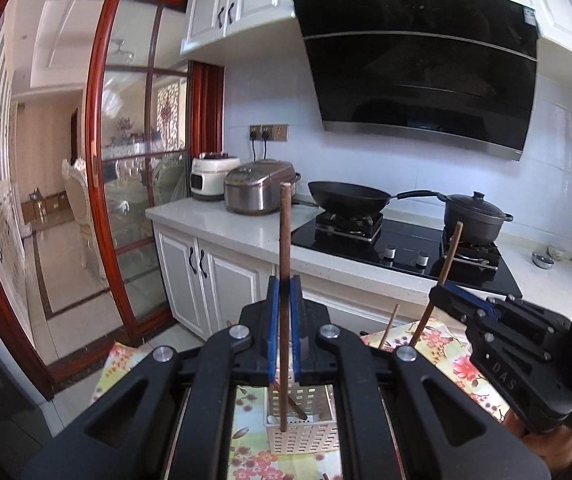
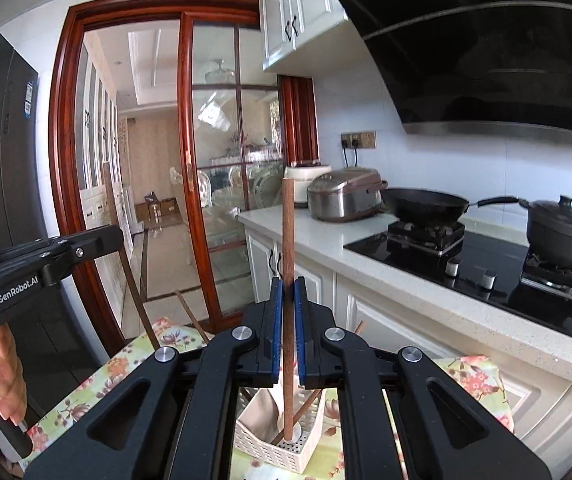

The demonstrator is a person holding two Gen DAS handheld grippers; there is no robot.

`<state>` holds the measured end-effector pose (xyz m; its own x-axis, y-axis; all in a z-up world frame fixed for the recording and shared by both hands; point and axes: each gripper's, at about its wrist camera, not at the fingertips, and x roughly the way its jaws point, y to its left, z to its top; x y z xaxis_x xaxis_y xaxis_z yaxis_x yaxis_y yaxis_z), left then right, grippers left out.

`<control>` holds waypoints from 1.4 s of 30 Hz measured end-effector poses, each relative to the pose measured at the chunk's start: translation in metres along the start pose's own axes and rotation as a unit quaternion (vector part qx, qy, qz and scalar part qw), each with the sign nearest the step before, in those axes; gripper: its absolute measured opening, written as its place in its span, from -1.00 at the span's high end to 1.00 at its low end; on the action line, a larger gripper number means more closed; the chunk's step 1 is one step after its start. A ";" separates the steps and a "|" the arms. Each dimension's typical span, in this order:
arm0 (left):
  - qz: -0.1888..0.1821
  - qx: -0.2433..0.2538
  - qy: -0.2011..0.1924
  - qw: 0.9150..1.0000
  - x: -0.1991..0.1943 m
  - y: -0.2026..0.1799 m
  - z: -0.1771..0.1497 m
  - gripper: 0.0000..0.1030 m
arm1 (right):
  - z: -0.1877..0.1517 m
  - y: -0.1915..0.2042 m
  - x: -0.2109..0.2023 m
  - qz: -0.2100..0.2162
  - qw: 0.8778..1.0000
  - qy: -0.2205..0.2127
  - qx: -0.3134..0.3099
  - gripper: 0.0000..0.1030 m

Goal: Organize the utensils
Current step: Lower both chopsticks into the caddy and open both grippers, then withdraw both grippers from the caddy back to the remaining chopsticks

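My left gripper [image 1: 284, 280] is shut on a brown wooden chopstick [image 1: 284, 240] held upright, its lower tip over a white slotted utensil basket [image 1: 305, 436]. My right gripper [image 2: 288, 282] is shut on a second brown chopstick [image 2: 288, 240], also upright, its tip inside the white basket [image 2: 278, 440] next to a white spoon [image 2: 262, 408] and another chopstick. In the left wrist view the right gripper [image 1: 437, 292] shows at the right with its chopstick [image 1: 445, 268]. In the right wrist view the left gripper body [image 2: 46, 256] shows at the left.
The basket stands on a floral tablecloth [image 1: 445, 344]. Behind are a white counter [image 1: 226, 224] with two rice cookers [image 1: 260, 192], a gas hob with a wok [image 1: 347, 198] and a lidded pot [image 1: 475, 216], and a range hood. A red-framed glass door [image 2: 222, 160] is at the left.
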<state>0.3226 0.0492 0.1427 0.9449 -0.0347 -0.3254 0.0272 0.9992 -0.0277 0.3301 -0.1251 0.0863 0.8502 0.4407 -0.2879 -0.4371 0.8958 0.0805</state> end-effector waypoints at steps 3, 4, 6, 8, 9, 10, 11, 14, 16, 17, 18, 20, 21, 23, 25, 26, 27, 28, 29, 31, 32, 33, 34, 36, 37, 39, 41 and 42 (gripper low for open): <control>0.004 -0.010 0.017 1.000 0.022 0.009 -0.007 0.90 | -0.009 0.001 0.018 -0.004 1.000 0.022 -0.005 0.88; 0.005 -0.014 0.024 1.000 0.030 0.012 -0.010 0.90 | -0.012 0.001 0.022 -0.004 1.000 0.028 -0.005 0.88; 0.004 -0.020 0.034 0.999 0.039 0.017 -0.017 0.90 | -0.018 0.001 0.035 -0.008 0.999 0.048 -0.005 0.88; 0.000 -0.031 0.041 0.999 0.047 0.024 -0.020 0.90 | -0.023 0.001 0.042 -0.009 0.998 0.057 -0.004 0.88; -0.004 -0.033 0.041 0.999 0.046 0.025 -0.019 0.90 | -0.025 0.001 0.044 -0.008 0.998 0.059 -0.004 0.88; -0.006 -0.033 0.038 0.999 0.042 0.026 -0.017 0.90 | -0.026 0.000 0.045 -0.008 0.998 0.060 -0.004 0.88; -0.010 -0.031 0.034 0.999 0.037 0.025 -0.015 0.90 | -0.027 0.000 0.046 -0.007 0.998 0.060 -0.003 0.88; -0.015 -0.016 0.011 1.000 0.019 0.018 -0.002 0.90 | -0.027 -0.002 0.049 -0.004 0.998 0.059 0.002 0.88; -0.012 -0.004 -0.009 1.000 0.007 0.013 0.008 0.90 | -0.028 -0.001 0.049 -0.004 0.998 0.059 0.003 0.88; -0.006 0.004 -0.021 1.000 0.003 0.010 0.014 0.90 | -0.029 0.000 0.050 -0.005 0.998 0.060 0.003 0.88; 0.000 0.009 -0.026 1.000 0.002 0.006 0.017 0.90 | -0.030 0.000 0.052 -0.005 0.998 0.063 0.003 0.88; 0.000 0.009 -0.025 1.000 0.007 0.003 0.021 0.90 | -0.032 0.001 0.057 -0.005 0.997 0.074 0.004 0.88; -0.003 0.006 -0.018 1.000 0.013 0.004 0.021 0.90 | -0.032 0.001 0.059 -0.006 0.997 0.080 0.003 0.88; -0.003 -0.001 -0.006 1.000 0.027 0.005 0.016 0.90 | -0.035 0.003 0.065 -0.007 0.995 0.095 -0.001 0.88; -0.004 -0.016 0.019 1.000 0.048 0.010 0.005 0.90 | -0.039 0.005 0.073 -0.006 0.994 0.112 -0.003 0.88; -0.005 -0.023 0.034 0.999 0.059 0.013 -0.002 0.90 | -0.041 0.005 0.077 -0.005 0.993 0.118 -0.004 0.88; -0.005 -0.027 0.047 0.999 0.068 0.016 -0.008 0.90 | -0.044 0.006 0.082 -0.003 0.992 0.127 -0.004 0.88; -0.005 -0.029 0.065 0.997 0.080 0.018 -0.016 0.90 | -0.046 0.006 0.086 -0.002 0.991 0.135 -0.003 0.88; -0.004 -0.030 0.075 0.997 0.086 0.020 -0.022 0.90 | -0.048 0.005 0.088 -0.003 0.991 0.134 0.001 0.88; 0.001 -0.032 0.095 0.995 0.099 0.025 -0.035 0.90 | -0.051 0.001 0.094 0.000 0.990 0.141 0.012 0.84; 0.003 -0.032 0.098 0.995 0.101 0.027 -0.039 0.89 | -0.052 0.000 0.095 0.000 0.990 0.142 0.017 0.79; 0.008 -0.031 0.101 0.994 0.103 0.029 -0.043 0.87 | -0.053 -0.002 0.097 -0.001 0.990 0.142 0.019 0.74; 0.014 -0.029 0.103 0.994 0.104 0.031 -0.047 0.85 | -0.054 -0.003 0.099 -0.002 0.990 0.143 0.021 0.72; 0.022 -0.026 0.100 0.994 0.103 0.035 -0.051 0.62 | -0.055 -0.005 0.102 0.001 0.990 0.139 0.025 0.37; 0.025 -0.026 0.097 0.995 0.102 0.036 -0.052 0.54 | -0.056 -0.005 0.101 0.001 0.991 0.134 0.028 0.25; 0.033 -0.025 0.088 0.995 0.093 0.040 -0.056 0.36 | -0.055 -0.007 0.097 0.001 0.992 0.119 0.031 0.10; 0.038 -0.026 0.082 0.996 0.084 0.043 -0.060 0.29 | -0.054 -0.007 0.093 -0.001 0.993 0.113 0.033 0.11; 0.043 -0.027 0.079 0.996 0.078 0.045 -0.063 0.16 | -0.054 -0.008 0.089 -0.003 0.993 0.110 0.033 0.11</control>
<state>0.3768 0.0908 0.0563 0.8798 0.0446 -0.4732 -0.0739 0.9963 -0.0434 0.3936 -0.0956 0.0087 0.7649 0.4184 -0.4899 -0.4053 0.9036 0.1389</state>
